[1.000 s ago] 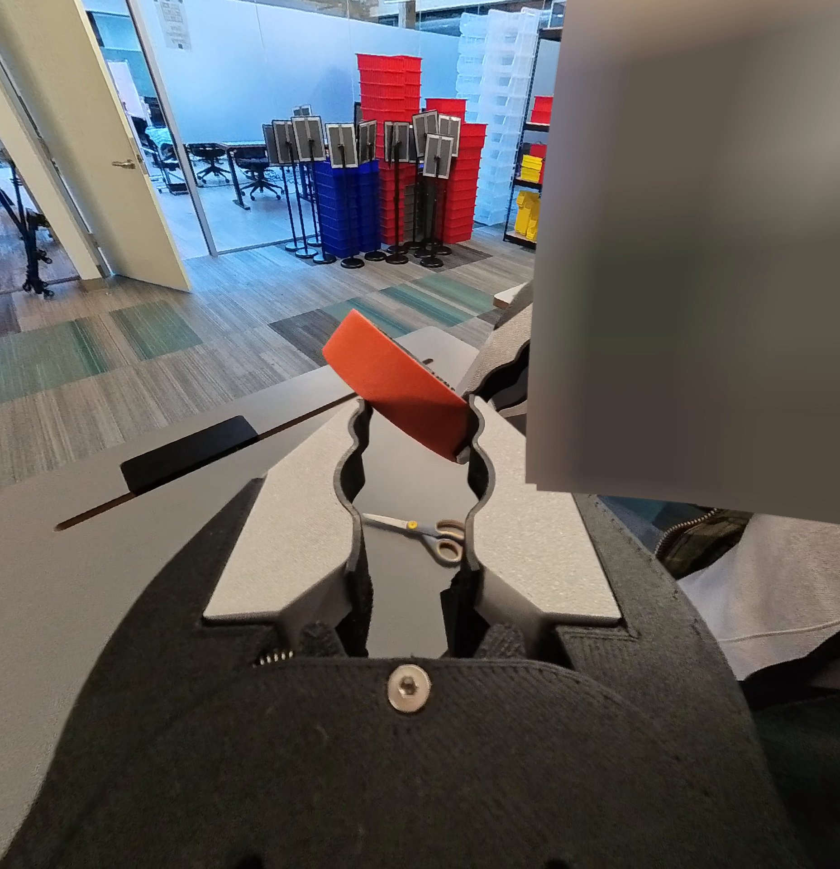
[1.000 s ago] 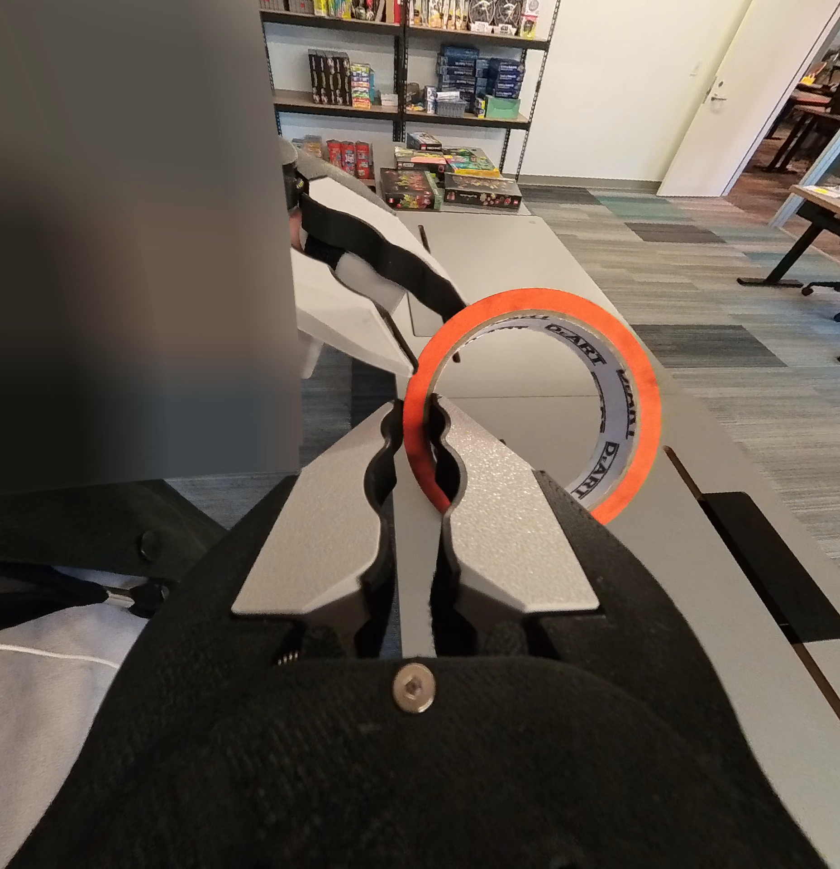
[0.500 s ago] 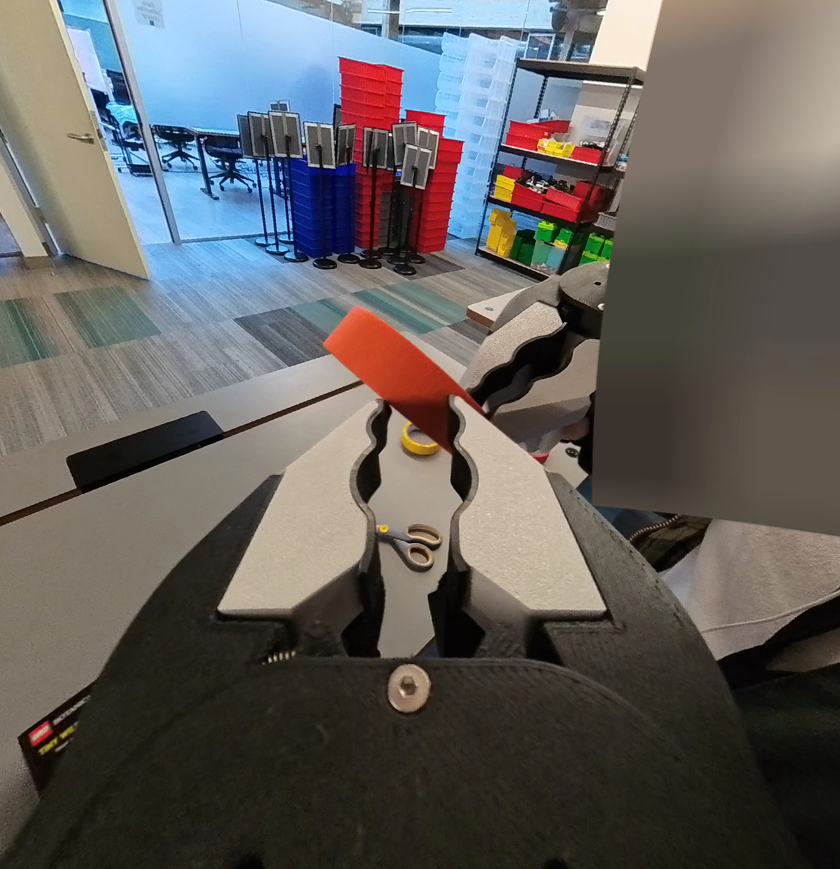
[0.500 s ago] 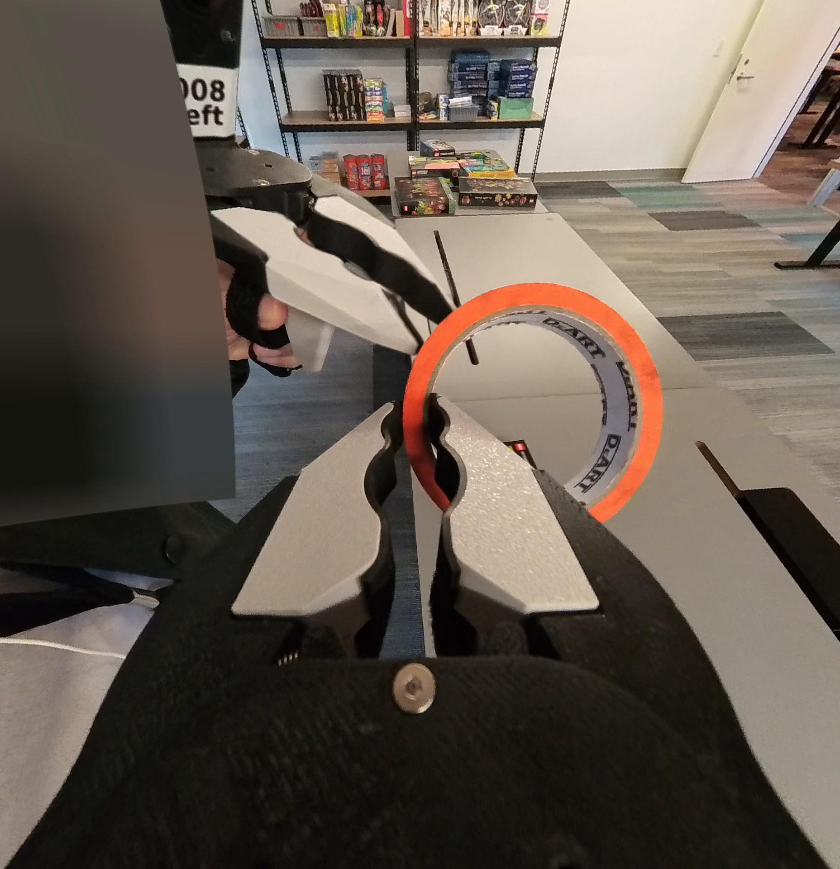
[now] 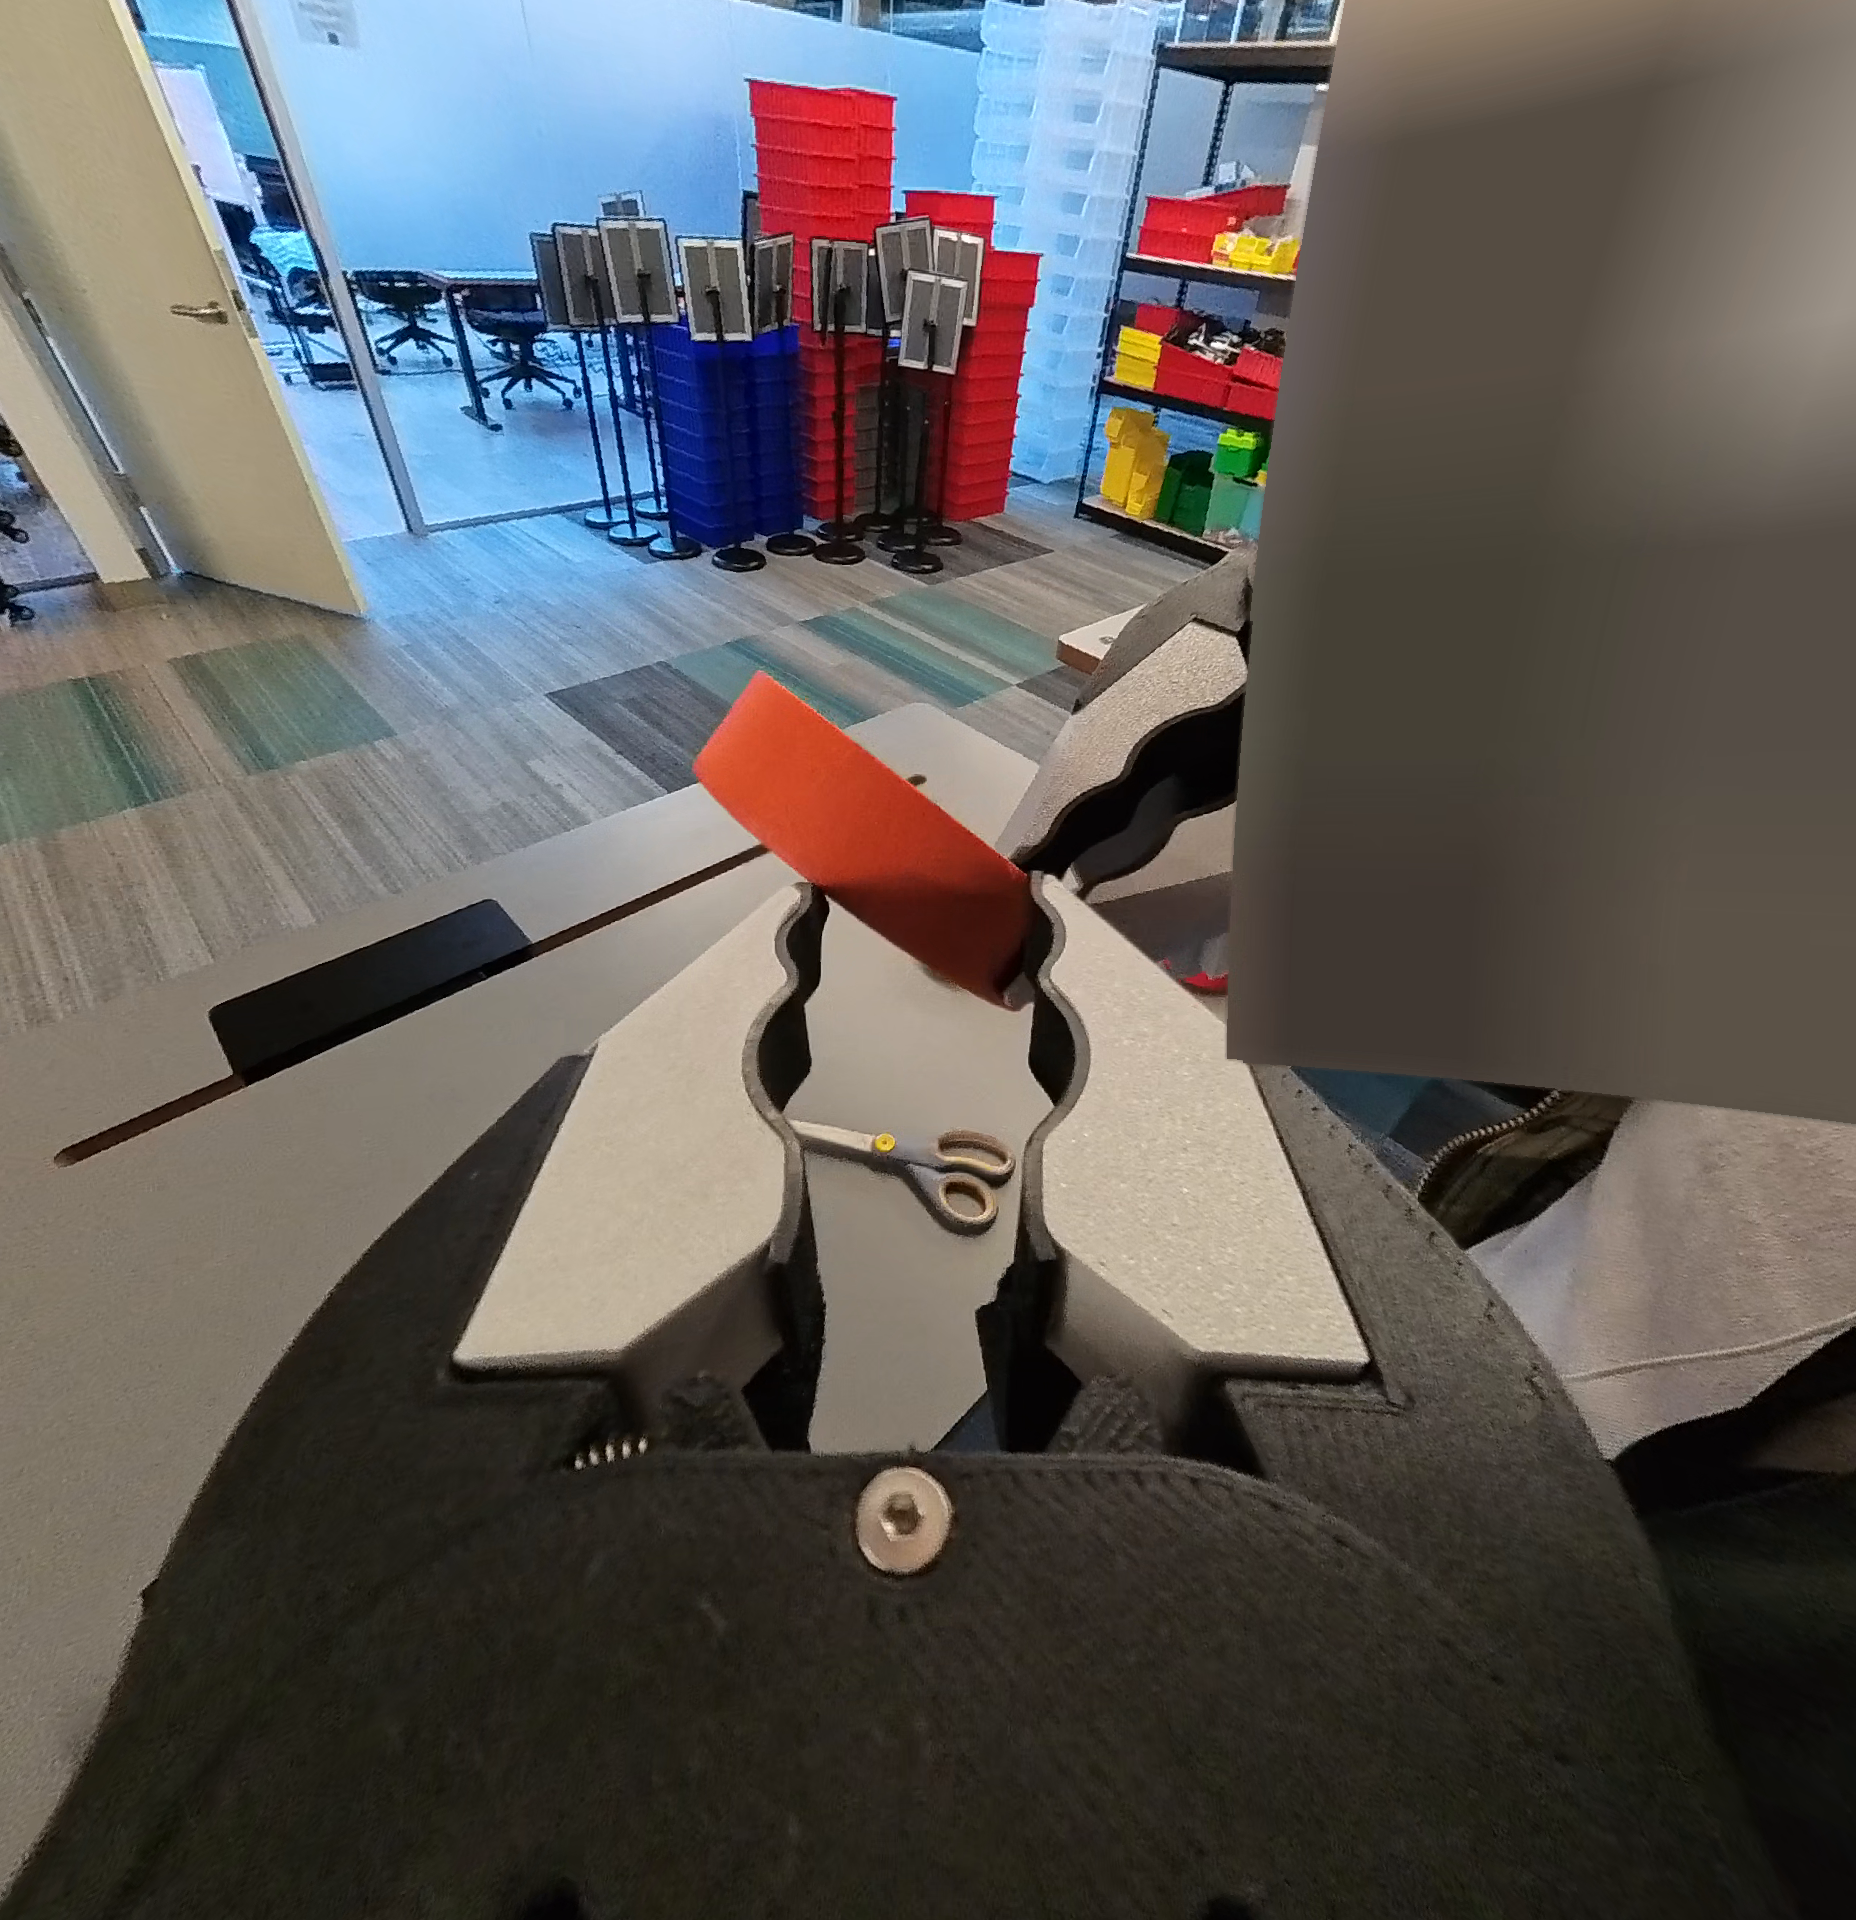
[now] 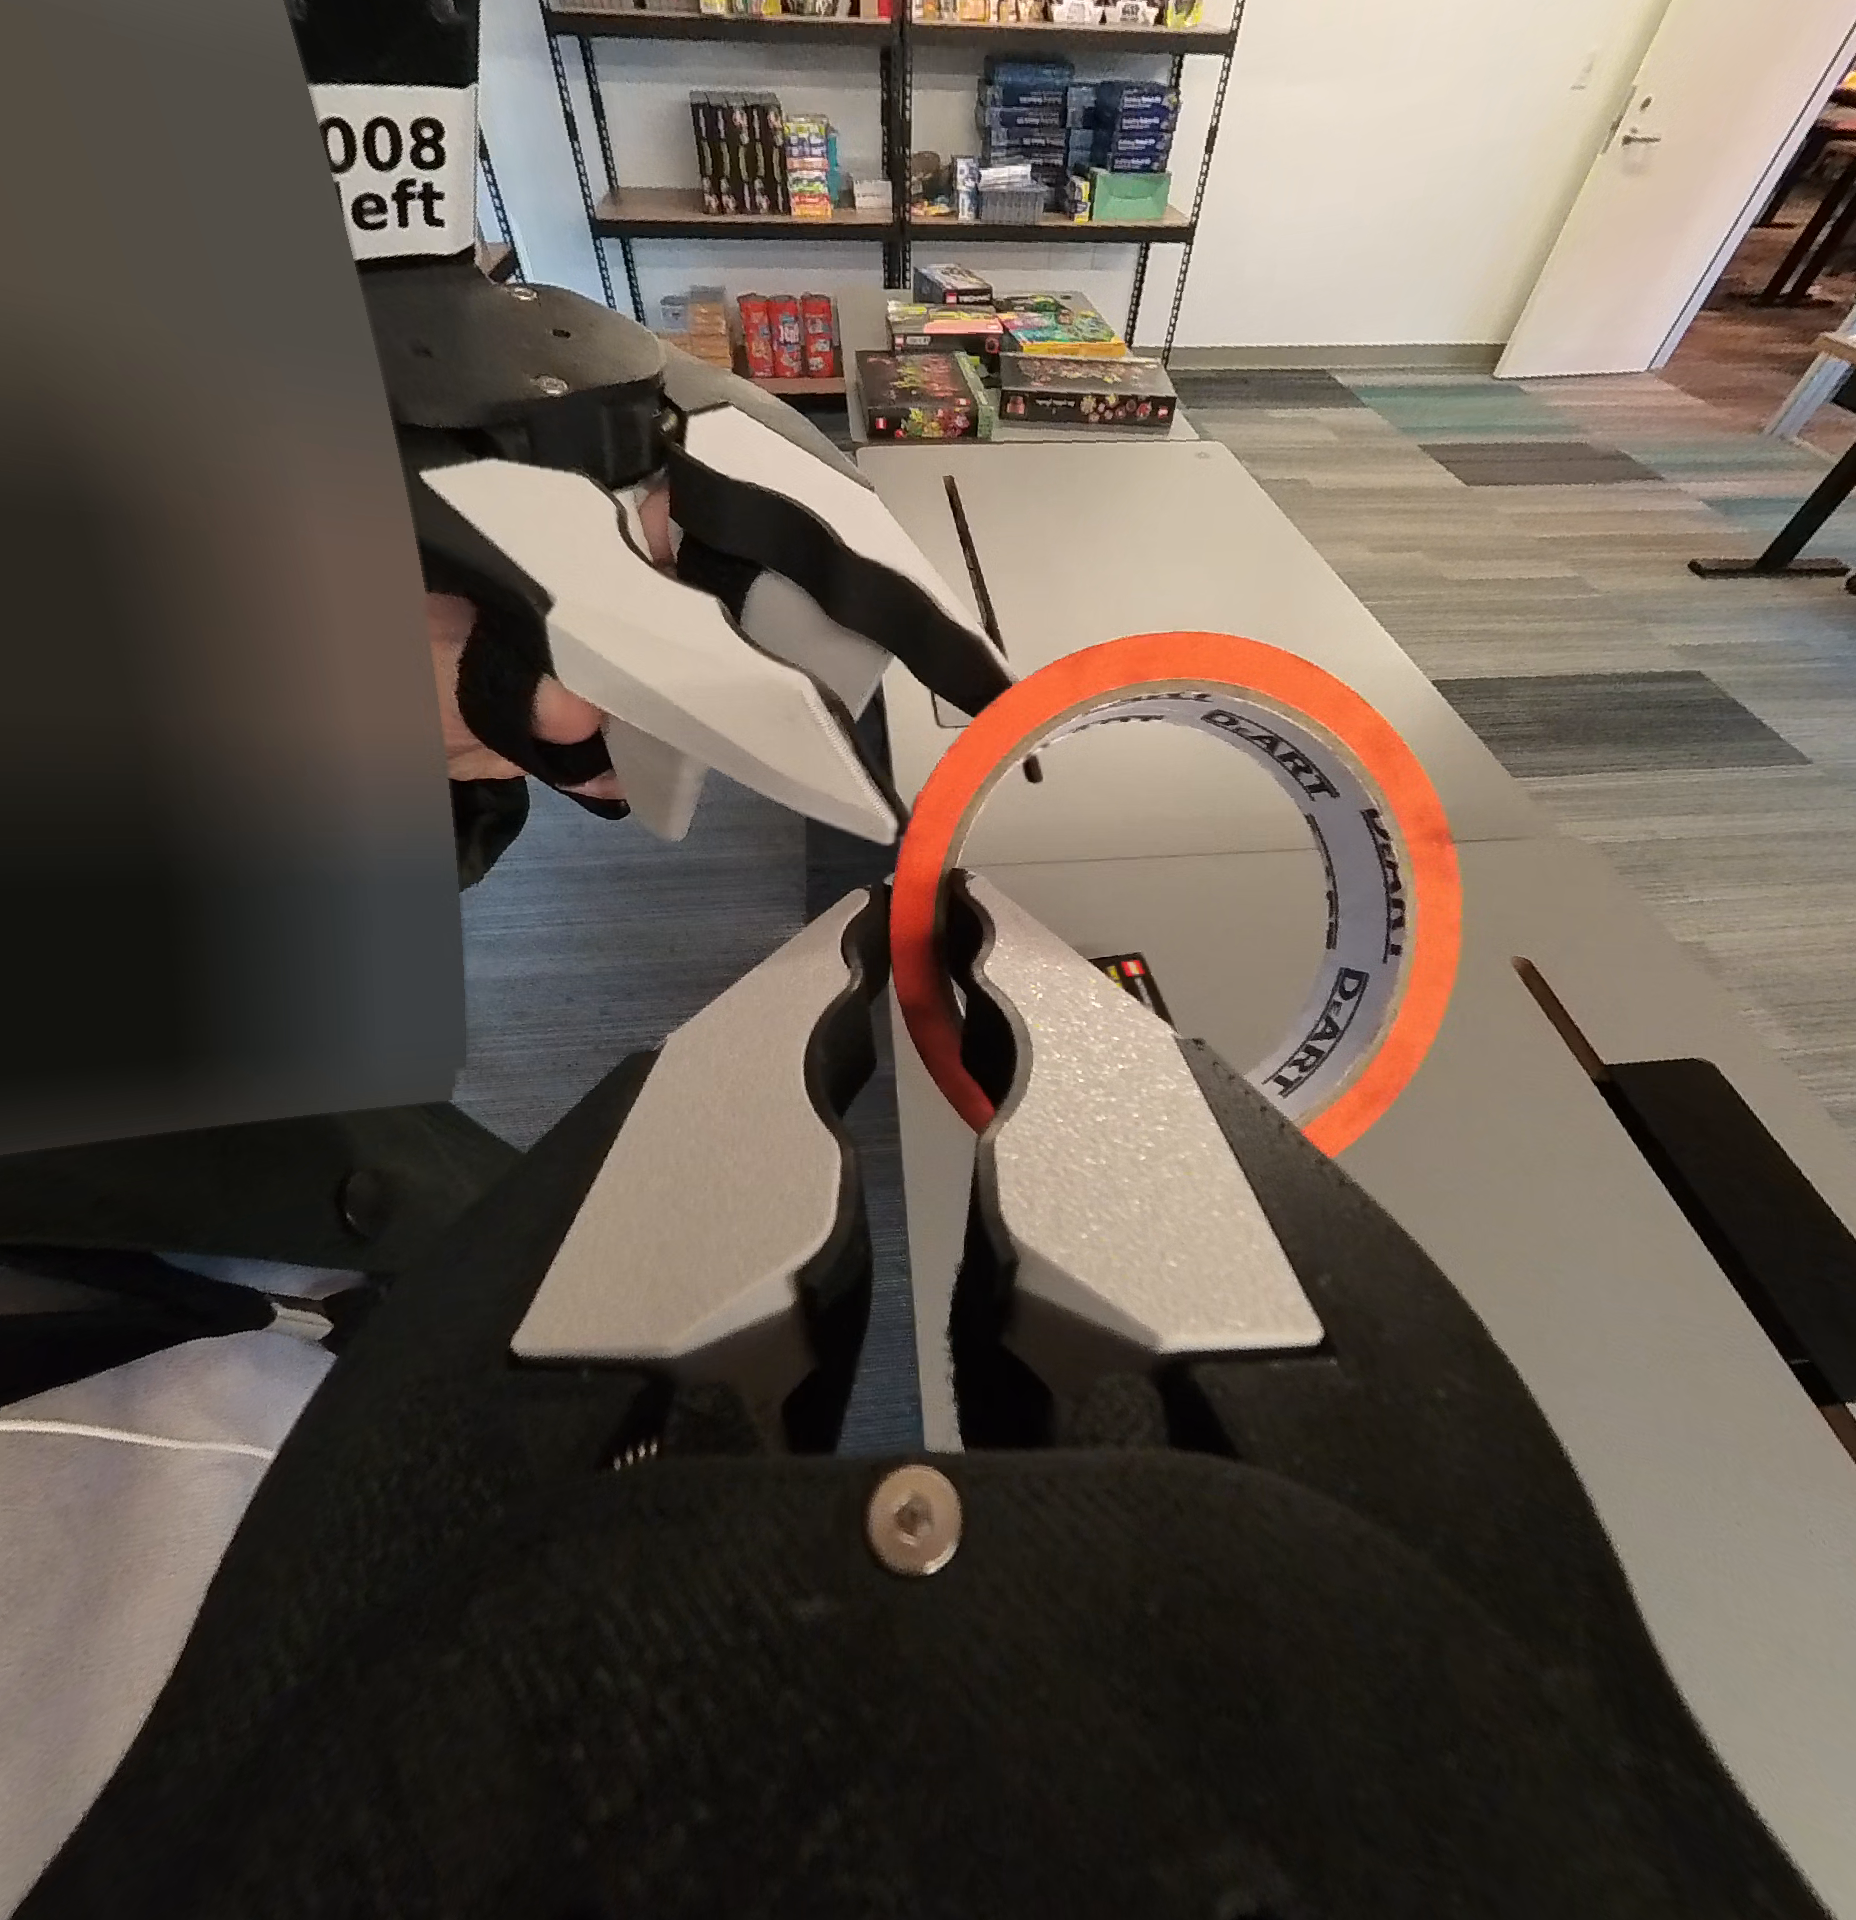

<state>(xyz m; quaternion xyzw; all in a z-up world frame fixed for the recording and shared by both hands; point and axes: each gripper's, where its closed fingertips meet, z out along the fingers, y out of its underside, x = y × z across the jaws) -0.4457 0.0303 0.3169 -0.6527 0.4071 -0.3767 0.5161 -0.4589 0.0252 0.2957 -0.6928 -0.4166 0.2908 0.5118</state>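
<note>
Right fingers [image 6: 919, 940] pinch the tape roll's [image 6: 1412, 821] rim upright, presenting its edge between the spread left fingers [image 5: 919, 935], above scissors [image 5: 929, 1169].

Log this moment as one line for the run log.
right claw: shut on orange tape roll, held above grey table | left claw: open, tips at roll's rim | scissors: lying on table

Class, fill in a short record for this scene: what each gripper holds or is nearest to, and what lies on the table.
right gripper: shut on the orange tape roll, clamping its wall
left gripper: open, tips at the roll's outer face
tape roll position: held up above the grey table
on table: scissors
</note>
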